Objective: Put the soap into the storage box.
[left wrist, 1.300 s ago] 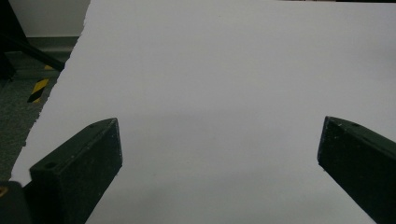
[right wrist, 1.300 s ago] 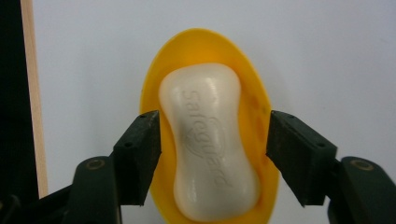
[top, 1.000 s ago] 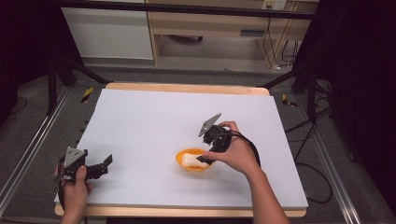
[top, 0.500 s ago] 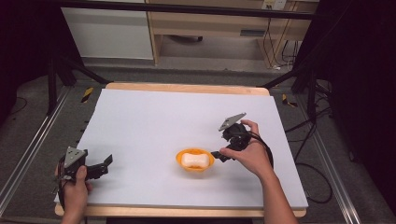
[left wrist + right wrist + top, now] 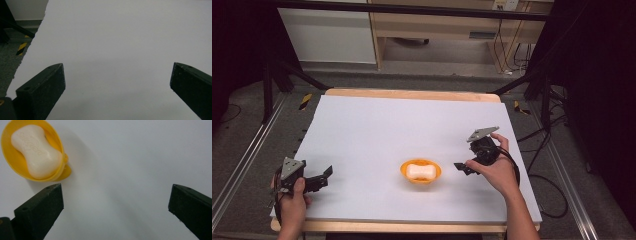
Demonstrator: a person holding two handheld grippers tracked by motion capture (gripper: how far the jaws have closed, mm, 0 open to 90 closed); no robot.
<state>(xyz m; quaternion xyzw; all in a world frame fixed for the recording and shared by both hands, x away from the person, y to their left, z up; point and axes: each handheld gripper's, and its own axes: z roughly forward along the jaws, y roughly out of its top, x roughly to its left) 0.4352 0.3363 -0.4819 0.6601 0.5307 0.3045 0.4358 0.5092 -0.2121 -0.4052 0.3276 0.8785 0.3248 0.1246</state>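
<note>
A small orange dish (image 5: 421, 171) sits near the front middle of the white table, and a white bar of soap (image 5: 420, 171) lies in it. The right gripper view has the same dish (image 5: 12, 161) and soap (image 5: 36, 151) at its upper left. My right gripper (image 5: 460, 168) hovers just right of the dish, open, nothing between its jaws (image 5: 116, 202). My left gripper (image 5: 324, 176) rests at the front left corner, open and empty (image 5: 117, 82), far from the dish.
The white table sheet (image 5: 412, 125) has a wooden edge (image 5: 412, 94) at the back. Metal frame rails (image 5: 242, 160) run along both sides. Cables (image 5: 537, 165) trail on the floor at the right. A torn sheet edge (image 5: 30, 45) lies at the left.
My right gripper has drawn back to the right, away from the dish, leaving the soap lying in it. The left gripper has stayed still.
</note>
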